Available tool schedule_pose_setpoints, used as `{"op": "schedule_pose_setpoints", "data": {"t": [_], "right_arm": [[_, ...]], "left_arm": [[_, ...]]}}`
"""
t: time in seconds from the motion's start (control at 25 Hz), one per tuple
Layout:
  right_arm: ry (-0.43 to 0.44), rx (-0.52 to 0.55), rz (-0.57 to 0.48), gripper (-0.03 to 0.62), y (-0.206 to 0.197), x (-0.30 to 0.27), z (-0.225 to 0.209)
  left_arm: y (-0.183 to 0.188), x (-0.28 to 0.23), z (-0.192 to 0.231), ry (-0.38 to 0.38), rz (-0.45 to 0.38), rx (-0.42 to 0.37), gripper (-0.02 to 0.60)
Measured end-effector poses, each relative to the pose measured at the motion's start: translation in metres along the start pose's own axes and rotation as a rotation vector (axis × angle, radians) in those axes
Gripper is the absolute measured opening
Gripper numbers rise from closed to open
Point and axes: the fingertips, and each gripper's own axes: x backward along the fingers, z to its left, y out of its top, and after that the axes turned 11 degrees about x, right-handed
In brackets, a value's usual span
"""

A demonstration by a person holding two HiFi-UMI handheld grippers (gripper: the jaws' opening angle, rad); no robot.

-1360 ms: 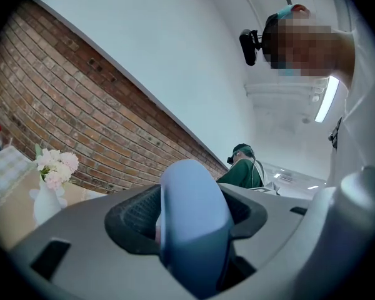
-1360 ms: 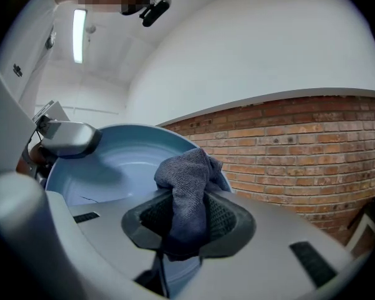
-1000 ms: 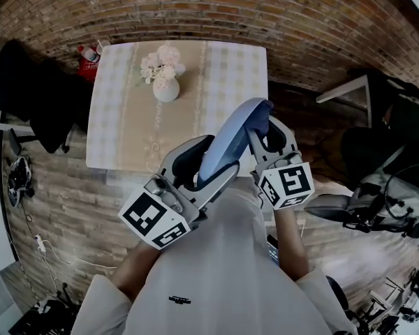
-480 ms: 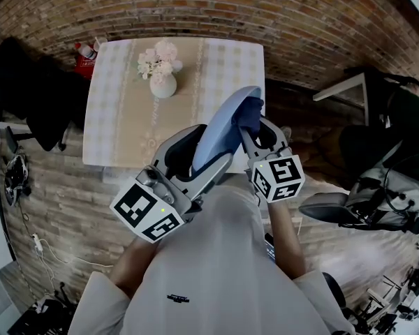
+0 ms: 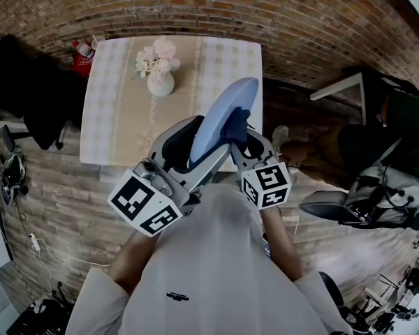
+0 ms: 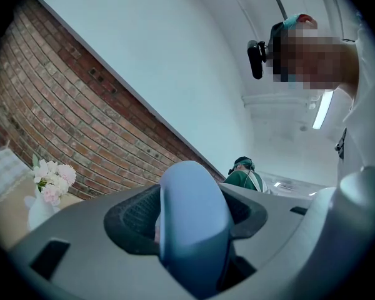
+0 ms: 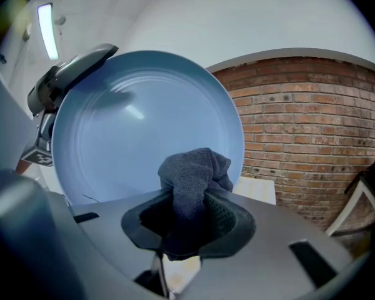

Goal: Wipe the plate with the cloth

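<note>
Close to the person's chest, the left tool (image 5: 194,145) is clamped on the lower rim of the plate (image 5: 222,110) and holds it on edge in the air, its hollow face turned toward the right tool (image 5: 241,137). That tool is closed on a bunched dark cloth (image 5: 236,123), whose free end sticks out past the jaws and lies against the lower part of the plate's face, or just short of it. The right gripper view cannot settle the contact. By my reading the wiping is under way, not finished. The next move calls for the cloth to be pressed on and swept across the face toward the upper rim, while the left tool's grip stays firm enough that the plate does not twist or slip from its narrow hold. Nothing stands between the two tools. Beyond and below them lies the worktop (image 5: 119,128), bare on this side, with a white vase (image 5: 160,84) of pale flowers near its far edge — well apart from the plate. A red thing (image 5: 80,50) sits at the far left corner, with brick behind it.
</note>
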Motion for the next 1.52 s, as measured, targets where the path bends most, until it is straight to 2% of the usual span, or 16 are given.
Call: {"op": "schedule_pose_setpoints", "data": {"t": [0.24, 0.6, 0.88, 1.08, 1.24, 1.32, 1.44, 1.52], "right_arm": [[0.054, -0.006, 0.019, 0.126, -0.006, -0.001, 0.023], [0.186, 0.028, 0.014, 0.125, 0.002, 0.002, 0.071], [0.350, 0.015, -0.066, 0.124, 0.029, 0.020, 0.100], [0.451, 0.018, -0.159, 0.124, 0.053, 0.032, 0.112], [0.477, 0.053, -0.204, 0.124, 0.063, 0.038, 0.113], [0.482, 0.070, -0.231, 0.124, 0.069, 0.040, 0.111], [0.459, 0.087, -0.284, 0.124, 0.082, 0.043, 0.105], [0.435, 0.112, -0.303, 0.124, 0.086, 0.044, 0.100]], "left_arm": [[0.005, -0.005, 0.009, 0.015, -0.015, 0.012, 0.265], [0.011, -0.002, 0.022, 0.031, -0.031, 0.004, 0.265], [0.006, -0.001, 0.026, 0.046, -0.031, -0.004, 0.265], [0.001, 0.001, 0.027, 0.052, -0.025, -0.002, 0.265], [-0.003, 0.000, 0.032, 0.056, -0.027, 0.038, 0.265], [-0.004, -0.001, 0.030, 0.044, -0.019, 0.031, 0.265], [-0.009, -0.004, 0.024, 0.022, 0.007, 0.000, 0.265], [-0.011, -0.005, 0.023, 0.019, 0.013, 0.011, 0.265]]}}
